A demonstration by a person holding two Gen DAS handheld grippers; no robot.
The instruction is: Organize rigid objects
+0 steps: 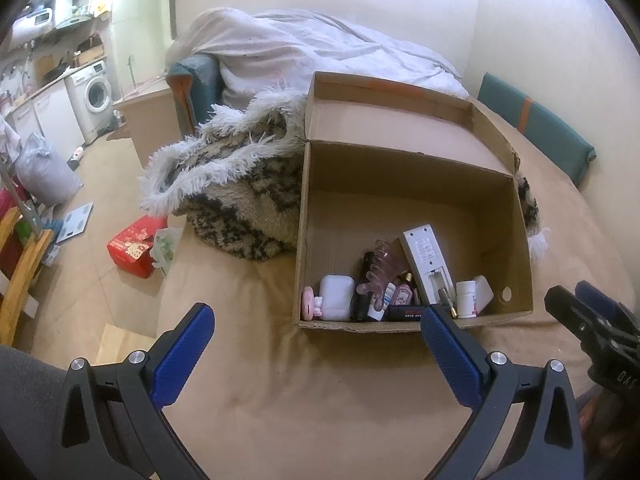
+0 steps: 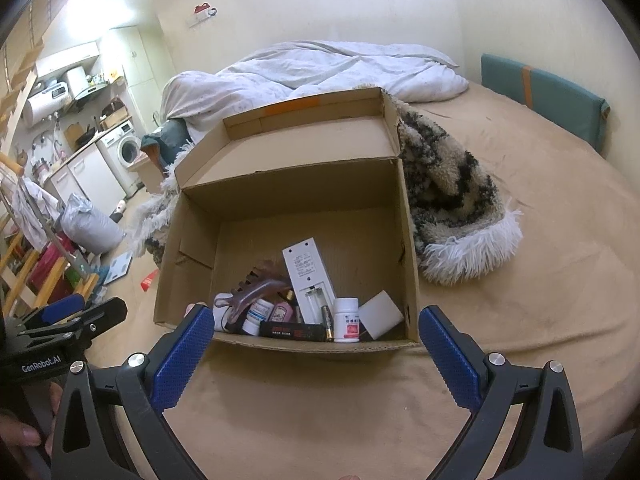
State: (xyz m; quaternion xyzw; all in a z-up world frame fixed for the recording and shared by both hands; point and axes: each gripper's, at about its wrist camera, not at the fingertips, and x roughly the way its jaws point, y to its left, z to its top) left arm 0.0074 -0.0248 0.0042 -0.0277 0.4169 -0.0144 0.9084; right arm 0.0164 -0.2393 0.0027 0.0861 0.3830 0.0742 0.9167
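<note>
An open cardboard box (image 1: 516, 216) (image 2: 404, 216) sits on the tan bed sheet. Inside at its near wall lie a white remote (image 1: 426, 264) (image 2: 308, 276) with its battery bay open, a white pill bottle (image 1: 467, 298) (image 2: 346, 319), a clear pink hair claw (image 1: 378, 270) (image 2: 256, 292), a white earbud case (image 1: 337, 297), a black box (image 2: 291, 330) and other small items. My left gripper (image 1: 318, 344) is open and empty in front of the box. My right gripper (image 2: 316, 344) is open and empty, also just before the box's near wall.
A shaggy black-and-white blanket (image 1: 240, 192) (image 2: 452, 200) lies against the box. A white duvet (image 1: 300, 48) (image 2: 320, 68) is heaped behind. The floor at left holds a red box (image 1: 134, 246), a scale (image 1: 76, 222) and a grey bag (image 1: 42, 172).
</note>
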